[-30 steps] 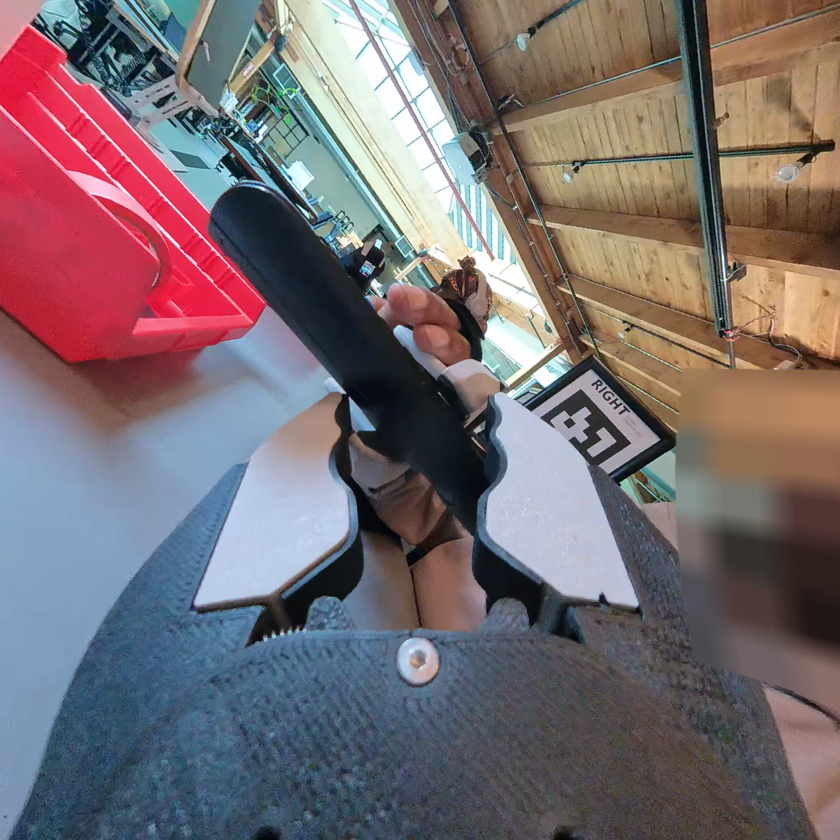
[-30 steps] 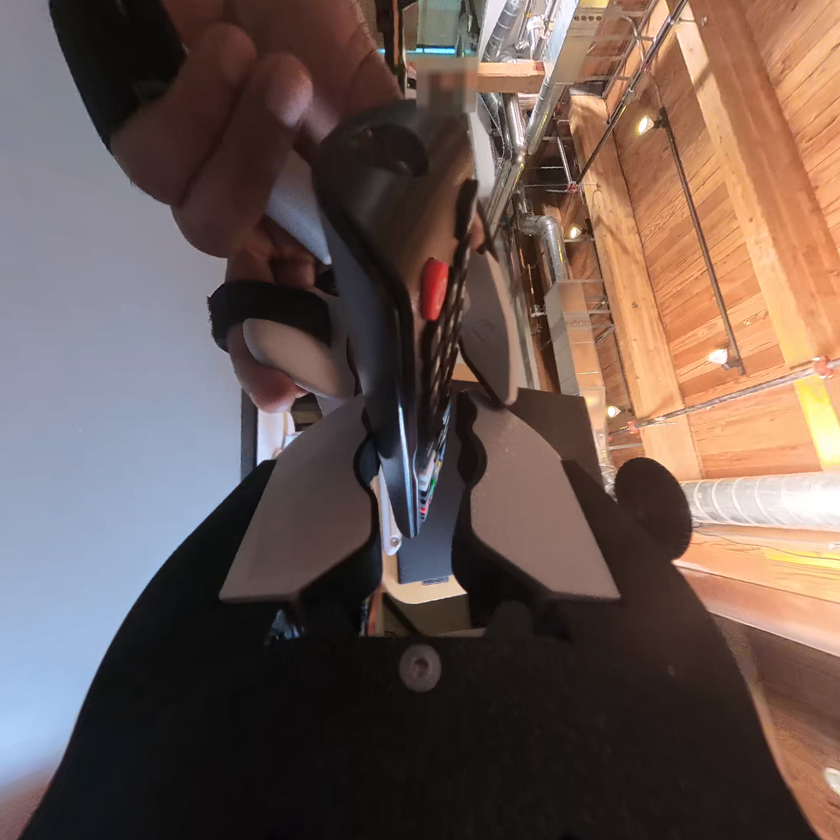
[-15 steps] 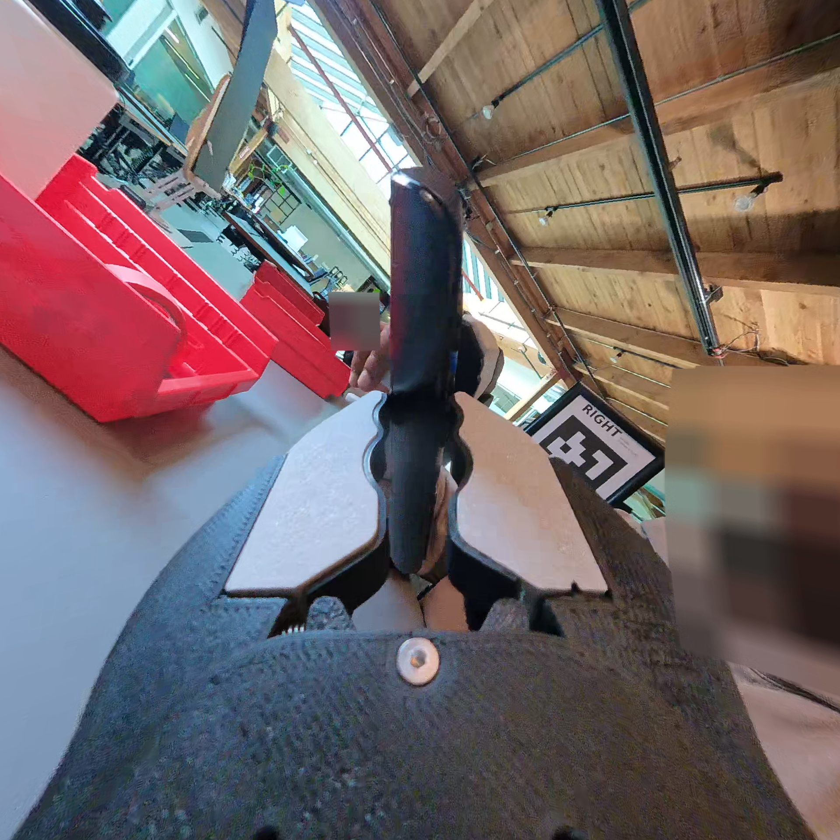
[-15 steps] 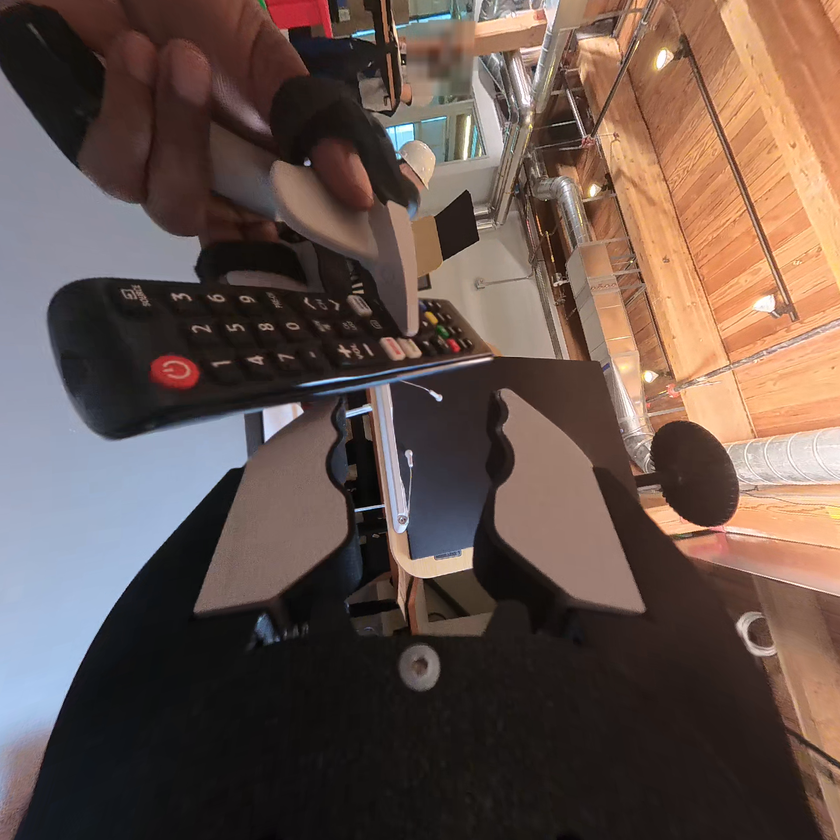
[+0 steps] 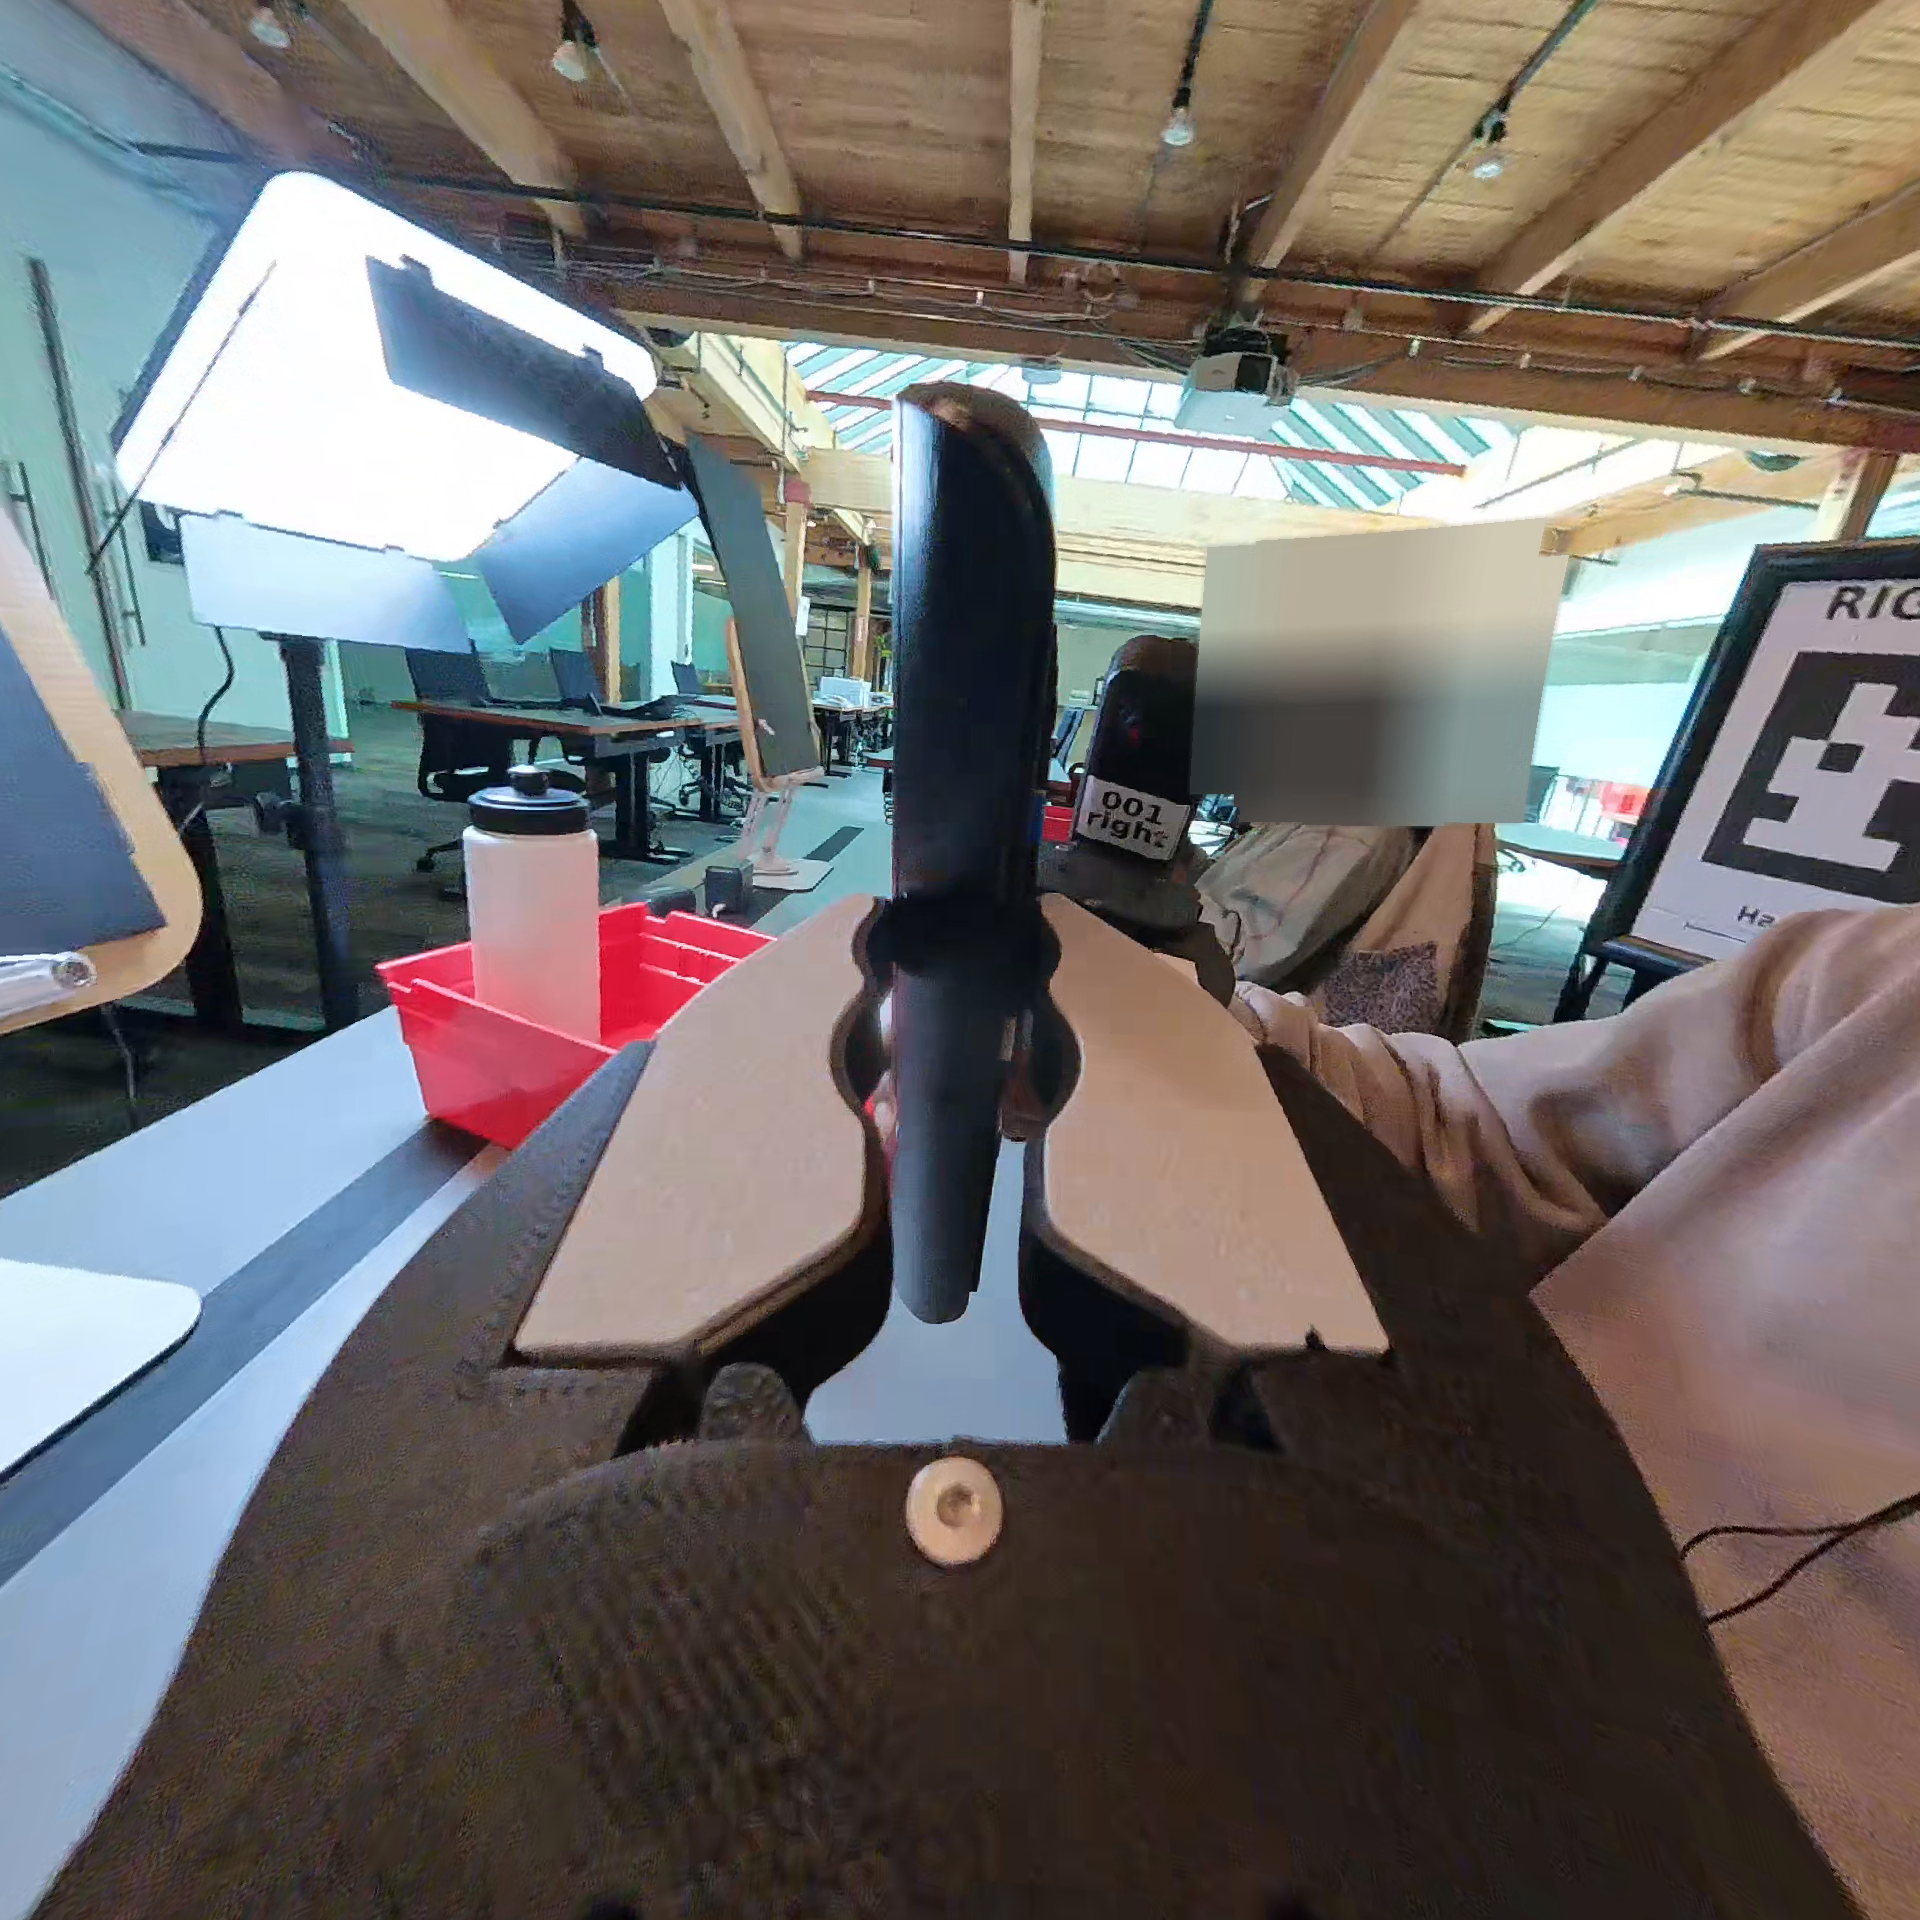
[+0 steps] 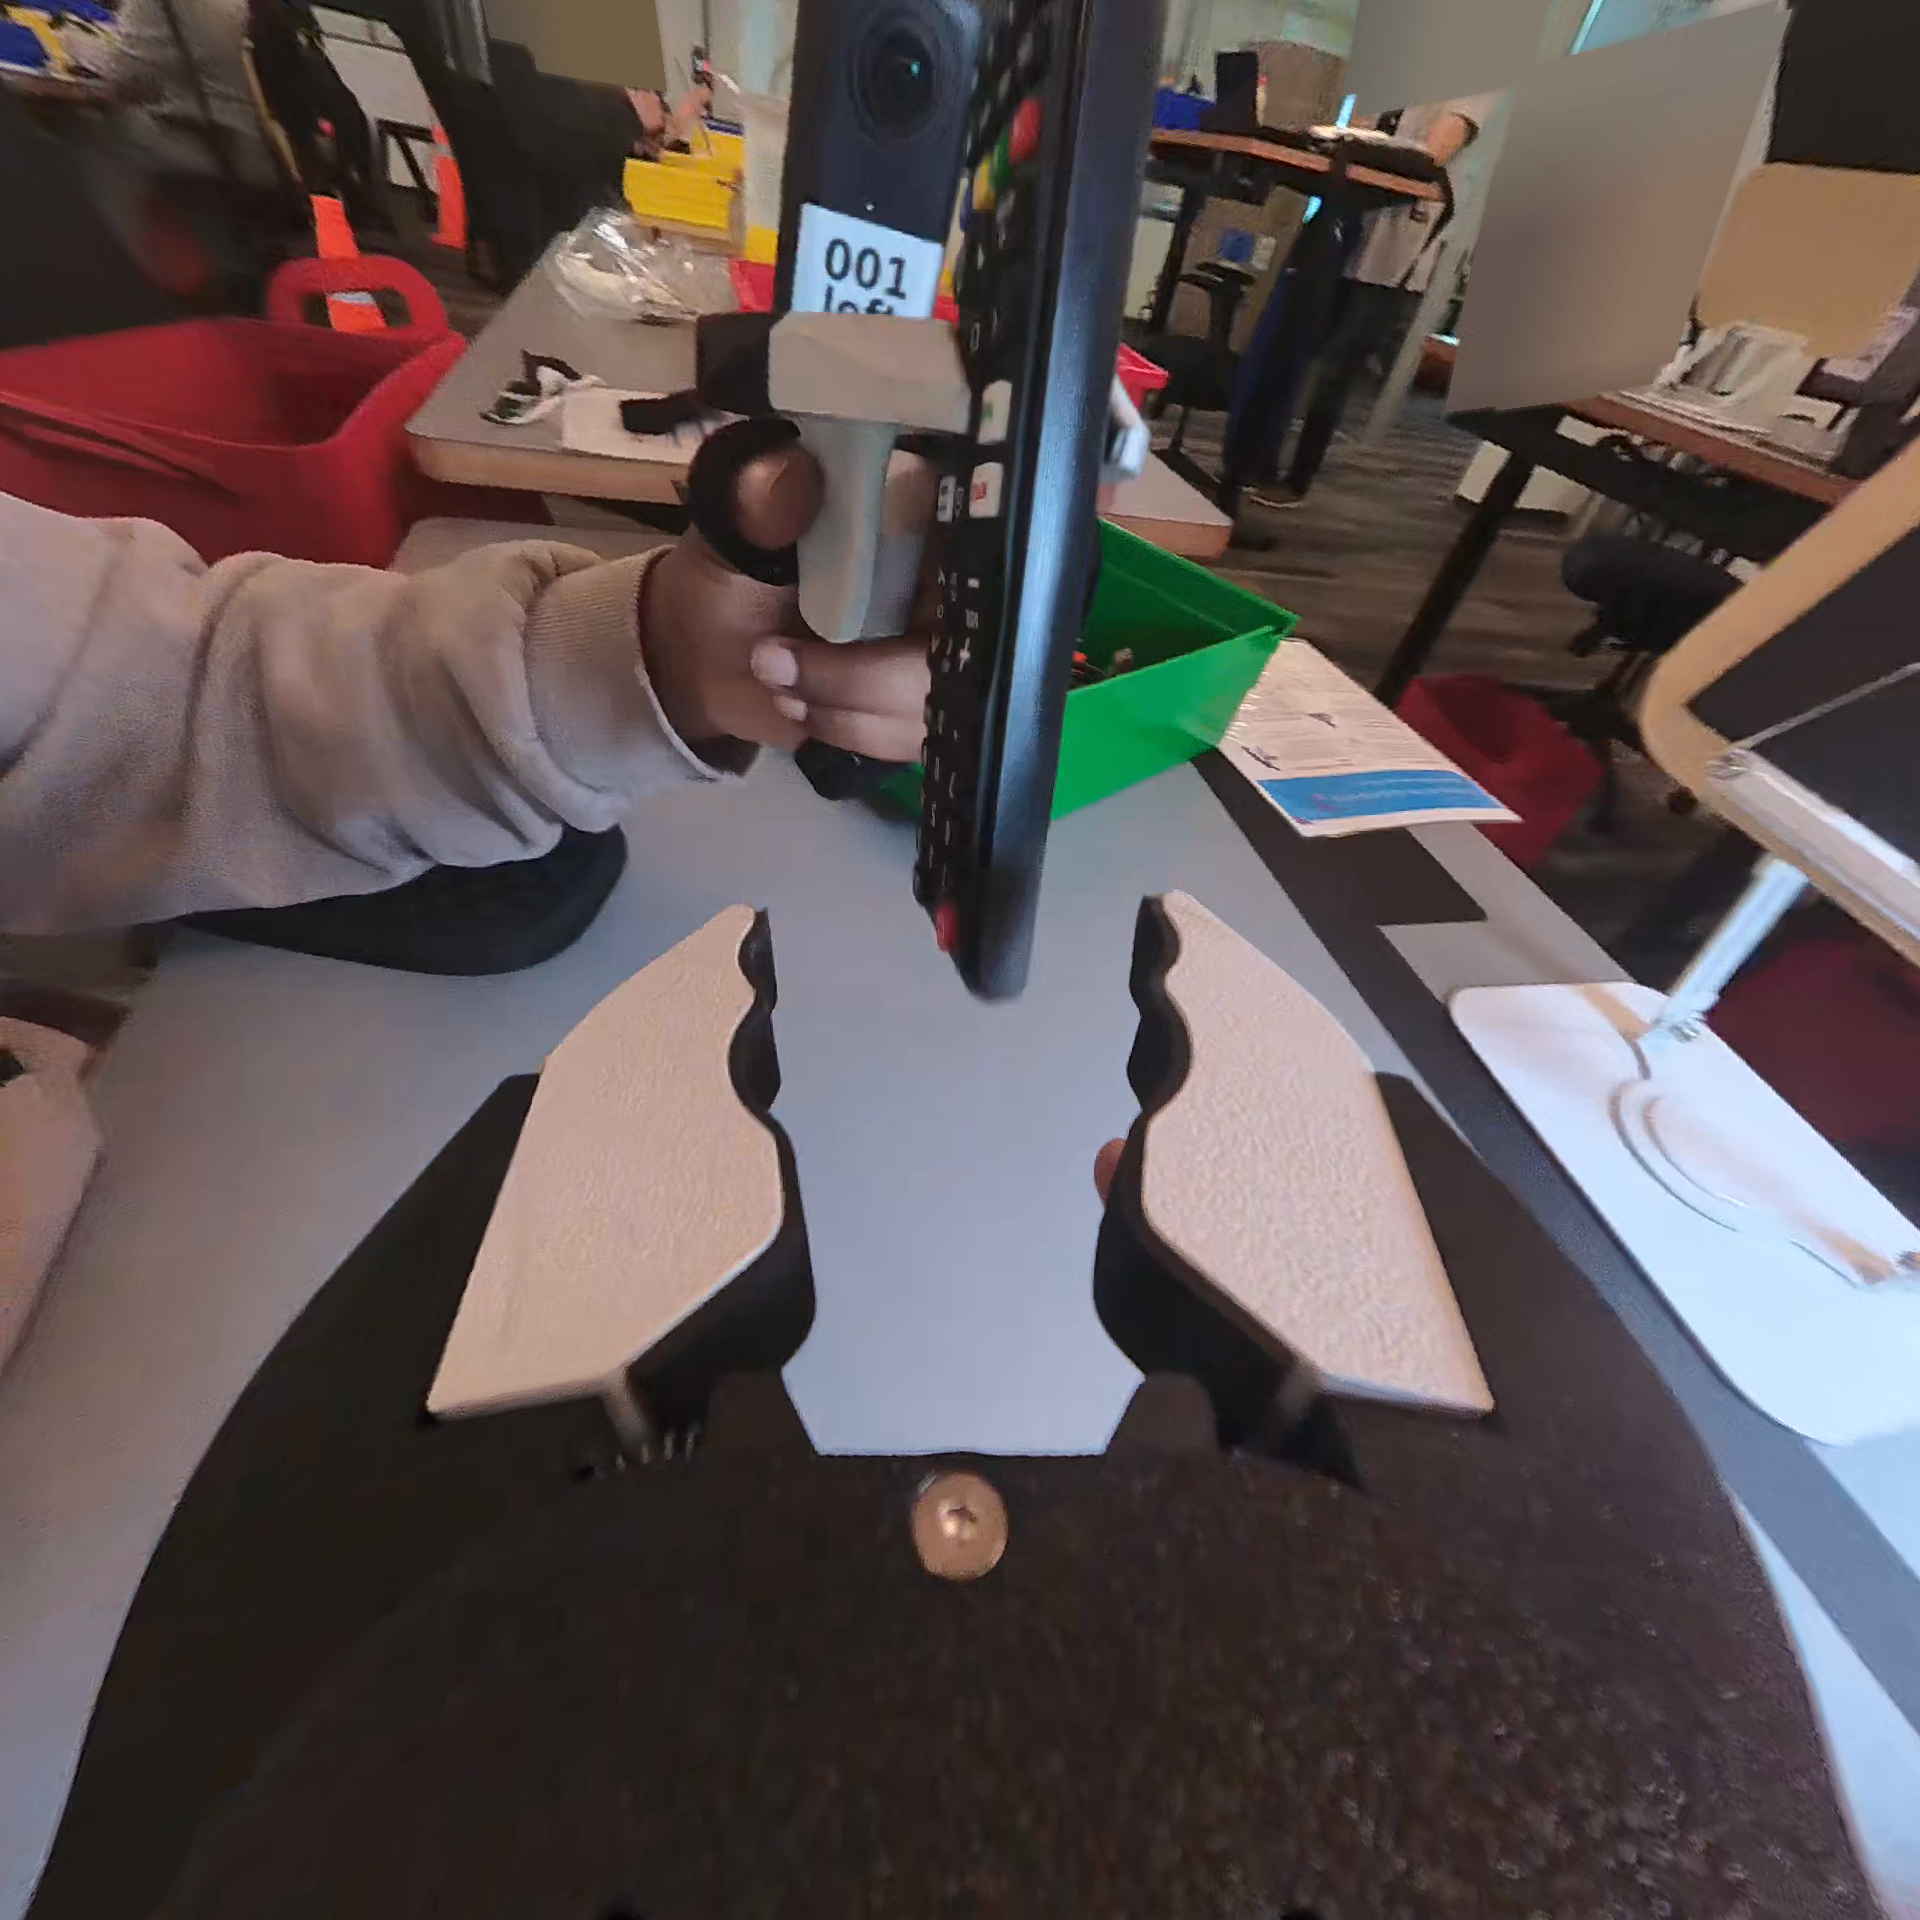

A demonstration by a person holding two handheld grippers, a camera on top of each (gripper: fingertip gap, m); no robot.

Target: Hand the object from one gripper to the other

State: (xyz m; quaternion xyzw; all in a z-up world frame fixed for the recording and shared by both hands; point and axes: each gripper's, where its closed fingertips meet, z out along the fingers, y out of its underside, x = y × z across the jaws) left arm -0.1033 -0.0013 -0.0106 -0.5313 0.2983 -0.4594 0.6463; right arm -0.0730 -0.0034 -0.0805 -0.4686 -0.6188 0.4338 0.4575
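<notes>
Here the left tool (image 5: 956, 935) grips the upright remote (image 5: 966, 727); right tool (image 6: 951, 925) gapes.

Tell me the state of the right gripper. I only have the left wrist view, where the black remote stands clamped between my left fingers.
Observer: The right gripper is open, with its jaws wide apart and nothing held.
Operator: Say where the free end sits against it.
Observer: The remote hangs end-down. Its tip, with the red button, shows in the gap between the right fingertips and touches neither.
Operator: Report what lies behind it.
Observer: A green bin sits on the grey table past the remote, with a printed sheet beside it.
</notes>
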